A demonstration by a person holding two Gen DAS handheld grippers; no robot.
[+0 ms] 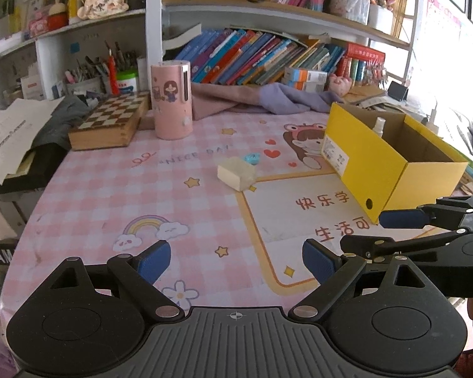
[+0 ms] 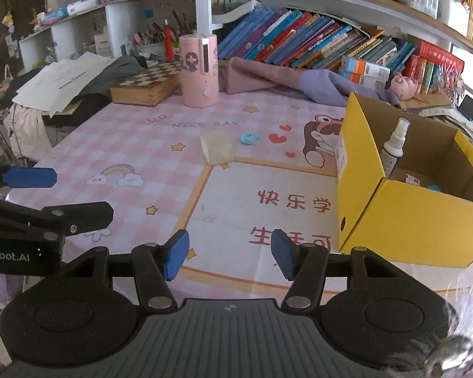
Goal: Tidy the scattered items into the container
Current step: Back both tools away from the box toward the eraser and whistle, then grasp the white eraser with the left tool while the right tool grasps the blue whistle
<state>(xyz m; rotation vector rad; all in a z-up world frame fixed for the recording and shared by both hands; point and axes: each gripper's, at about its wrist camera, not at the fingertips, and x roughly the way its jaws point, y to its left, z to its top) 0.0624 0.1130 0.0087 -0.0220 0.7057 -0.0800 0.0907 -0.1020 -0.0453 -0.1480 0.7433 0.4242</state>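
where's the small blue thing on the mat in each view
Left wrist: the small blue item lies just above centre, right behind the pale block.
Right wrist: the small blue item is above centre, right of the pale block.
Shared landmark: the yellow box at right.

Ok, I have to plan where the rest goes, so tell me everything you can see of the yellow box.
The yellow box is an open-topped cardboard carton, yellow outside and plain brown inside, with a white label on one side and a round hole in one end. It stands upright on the pink mat. Inside, a white spray bottle stands against one wall, and a few small items lie on the floor. Neither gripper touches it.
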